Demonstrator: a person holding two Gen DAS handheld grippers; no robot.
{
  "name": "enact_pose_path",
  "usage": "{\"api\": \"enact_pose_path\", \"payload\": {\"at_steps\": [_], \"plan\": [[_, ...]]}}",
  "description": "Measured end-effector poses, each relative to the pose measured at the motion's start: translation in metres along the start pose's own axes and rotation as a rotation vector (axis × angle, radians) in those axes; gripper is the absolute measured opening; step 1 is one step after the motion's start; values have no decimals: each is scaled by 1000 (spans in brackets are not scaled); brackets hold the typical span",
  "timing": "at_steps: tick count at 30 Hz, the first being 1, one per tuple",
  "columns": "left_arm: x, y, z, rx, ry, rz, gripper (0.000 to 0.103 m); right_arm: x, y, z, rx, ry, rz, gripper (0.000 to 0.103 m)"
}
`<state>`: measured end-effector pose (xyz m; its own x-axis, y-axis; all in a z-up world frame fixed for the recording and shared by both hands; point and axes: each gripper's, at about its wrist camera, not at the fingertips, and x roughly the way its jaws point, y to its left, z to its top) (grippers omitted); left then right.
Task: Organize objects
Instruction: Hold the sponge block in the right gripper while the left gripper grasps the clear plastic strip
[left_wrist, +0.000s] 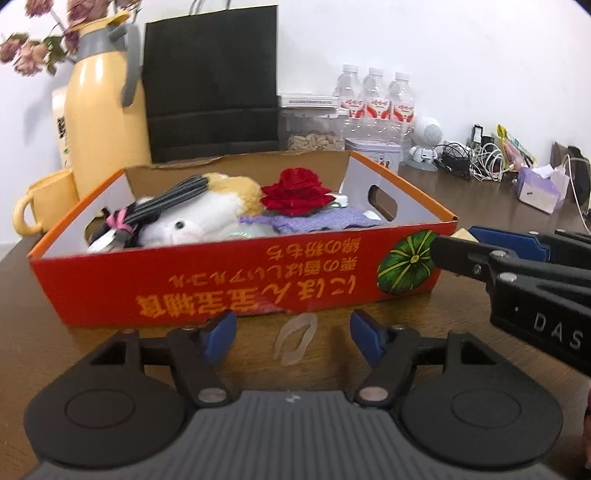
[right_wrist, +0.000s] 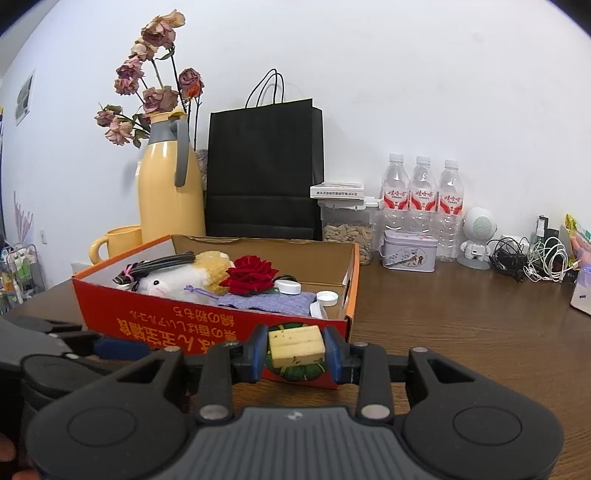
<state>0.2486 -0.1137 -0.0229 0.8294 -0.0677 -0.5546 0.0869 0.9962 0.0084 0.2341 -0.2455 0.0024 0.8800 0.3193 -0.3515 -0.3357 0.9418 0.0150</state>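
Note:
An orange cardboard box (left_wrist: 229, 273) stands on the brown table and holds a plush toy (left_wrist: 192, 221), a bundled black cable (left_wrist: 162, 206), a red rose (left_wrist: 295, 192) and a purple knit pouch (left_wrist: 314, 219). The box (right_wrist: 207, 325) also shows in the right wrist view, with the rose (right_wrist: 251, 277) and white lids (right_wrist: 327, 297) inside. My left gripper (left_wrist: 293, 338) is open and empty, just before the box's front wall, over a small clear plastic piece (left_wrist: 295, 341). My right gripper (right_wrist: 295, 349) is shut on a yellow block (right_wrist: 295, 345), held at the box's front right corner.
Behind the box stand a yellow thermos (right_wrist: 170, 192) with dried flowers, a yellow mug (right_wrist: 118, 240), a black paper bag (right_wrist: 264, 170), a seed jar (right_wrist: 347, 229), three water bottles (right_wrist: 421, 199), a tin (right_wrist: 408, 251), a white robot figure (right_wrist: 478, 236) and tangled cables (right_wrist: 532, 258).

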Motion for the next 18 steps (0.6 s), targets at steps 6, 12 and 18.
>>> {"api": "enact_pose_path", "payload": {"at_steps": [6, 12, 18], "plan": [[23, 2, 3, -23, 71, 19, 62, -1, 1, 0, -4, -2, 4, 32], [12, 0, -2, 2, 58, -79, 7, -1, 1, 0, -5, -3, 9, 32], [-12, 1, -3, 8, -21, -106, 6, -3, 1, 0, -6, -10, 17, 32]]}}
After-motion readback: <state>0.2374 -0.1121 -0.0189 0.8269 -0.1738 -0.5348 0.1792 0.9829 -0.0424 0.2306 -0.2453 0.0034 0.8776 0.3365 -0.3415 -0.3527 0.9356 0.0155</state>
